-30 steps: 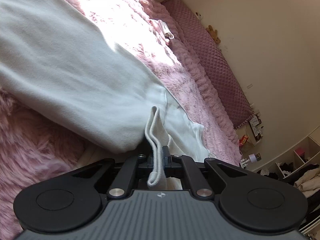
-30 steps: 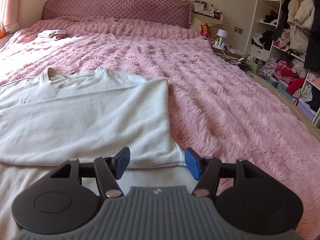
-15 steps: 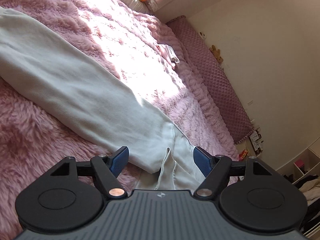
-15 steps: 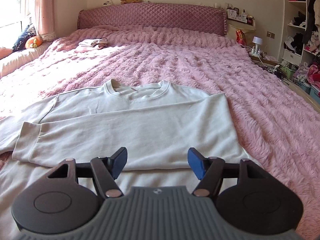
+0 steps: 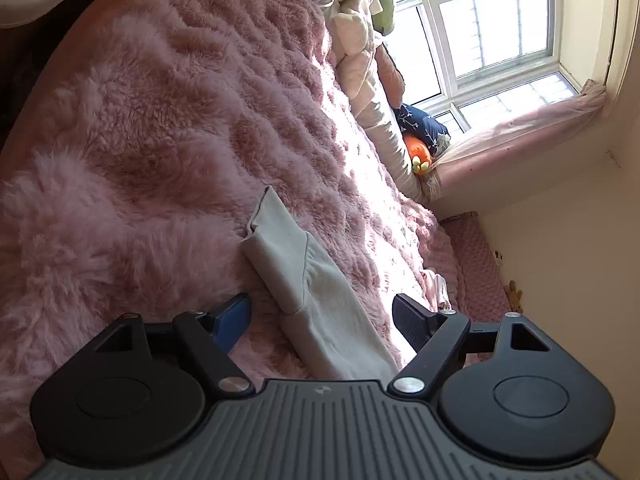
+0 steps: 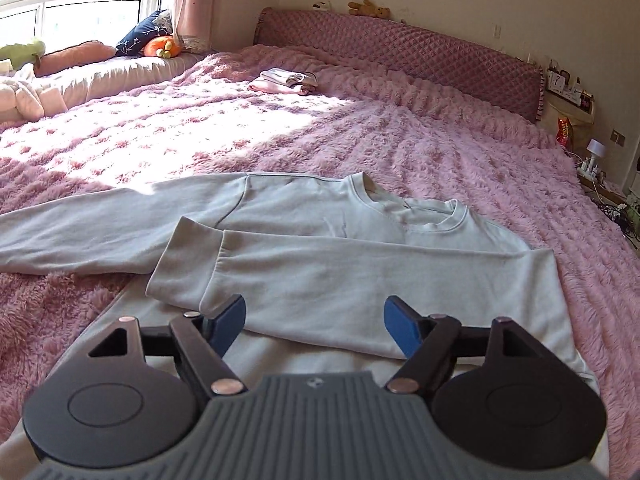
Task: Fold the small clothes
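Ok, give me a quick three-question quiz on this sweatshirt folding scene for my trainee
1. True or false: one sleeve of the white sweatshirt already lies folded across its body.
2. Multiple choice: the left gripper is A) shut on a cuff, B) open with the sleeve cuff lying ahead of its fingers, C) out of view.
3. Fill in: the small pile of folded clothes lies on the pink blanket near the quilted ____.

Key
1. True; the other sleeve is spread flat, out to the side.
2. B
3. headboard
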Motion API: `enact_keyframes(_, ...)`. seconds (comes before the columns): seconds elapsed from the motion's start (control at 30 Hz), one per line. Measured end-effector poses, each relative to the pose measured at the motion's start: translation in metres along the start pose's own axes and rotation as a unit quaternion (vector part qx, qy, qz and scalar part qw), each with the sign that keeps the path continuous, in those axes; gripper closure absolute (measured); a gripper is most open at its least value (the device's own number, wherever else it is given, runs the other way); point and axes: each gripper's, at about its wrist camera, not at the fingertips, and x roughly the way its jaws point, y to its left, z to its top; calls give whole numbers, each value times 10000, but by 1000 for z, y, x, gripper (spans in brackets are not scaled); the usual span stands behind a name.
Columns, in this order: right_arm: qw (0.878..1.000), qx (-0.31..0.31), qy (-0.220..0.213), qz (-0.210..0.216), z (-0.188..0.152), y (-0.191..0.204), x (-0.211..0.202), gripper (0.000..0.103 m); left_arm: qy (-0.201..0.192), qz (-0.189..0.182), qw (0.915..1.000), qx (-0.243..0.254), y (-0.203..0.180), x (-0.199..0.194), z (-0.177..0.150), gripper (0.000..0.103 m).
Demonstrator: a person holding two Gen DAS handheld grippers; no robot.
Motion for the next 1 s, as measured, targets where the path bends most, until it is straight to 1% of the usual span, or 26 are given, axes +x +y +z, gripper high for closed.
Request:
enact_keyframes(0.1, 10000, -26, 48, -23, -1, 1, -1, 31, -38, -148, 9997, -199, 4, 14, 2, 11)
enact_keyframes(0.2, 9999, -65, 131, -50, -3, 4, 1, 31, -77, -237, 9994, -232, 5, 26, 4, 22)
enact_keyframes(0.23, 9998, -72, 158, -53, -3, 4, 2, 31, -93, -227, 9995, -221, 6, 28, 4, 31)
enact_keyframes(0.27, 9998, -78, 173, -51, -4, 5, 3, 31, -118, -211, 9995, -215, 7, 29, 5, 46)
enact_keyframes(0.3, 9998, -87, 186, -49, -5, 6, 3, 31, -122, -196, 9995, -228, 8, 31, 5, 55)
enact_keyframes(0.33, 9998, -95, 194, -45, -6, 6, 4, 31, -96, -155, 9995, -249, 10, 30, 4, 78)
enact_keyframes(0.37, 9997, -97, 203, -40, -6, 7, 4, 31, -57, -115, 9996, -265, 12, 32, 4, 94)
enact_keyframes(0.43, 9997, -93, 230, -25, -8, 8, 6, 31, -58, -118, 9995, -291, 13, 33, 4, 94)
enact_keyframes(0.53, 9997, -59, 246, -11, -9, 7, 7, 31, -79, -273, 9995, -151, 7, 28, 2, 95)
enact_keyframes(0.6, 9997, -18, 247, 6, -10, 5, 7, 31, -46, -489, 9988, -86, -2, 25, 2, 95)
enact_keyframes(0.67, 9997, 7, 239, 6, -11, 2, 7, 31, 19, -816, 9967, -18, -14, 23, 2, 95)
enact_keyframes(0.73, 9997, 40, 230, -4, -13, -2, 5, 31, 108, -1204, 9925, 166, -36, 20, -2, 95)
enact_keyframes(0.77, 9997, 68, 222, -14, -13, -5, 4, 31, 160, -1391, 9898, 272, -48, 20, -4, 95)
enact_keyframes(0.83, 9997, 132, 212, -32, -15, -12, 1, 31, 388, -1793, 9821, 421, -73, 23, -10, 95)
enact_keyframes(0.87, 9996, 175, 210, -46, -16, -17, -2, 31, 536, -2019, 9767, 493, -88, 26, -16, 95)
enact_keyframes(0.97, 9992, 328, 195, -95, -22, -33, -10, 31, 852, -2514, 9611, 763, -130, 31, -40, 95)
enact_keyframes(1.0, 9991, 373, 188, -114, -24, -38, -13, 31, 959, -2689, 9544, 875, -146, 33, -52, 95)
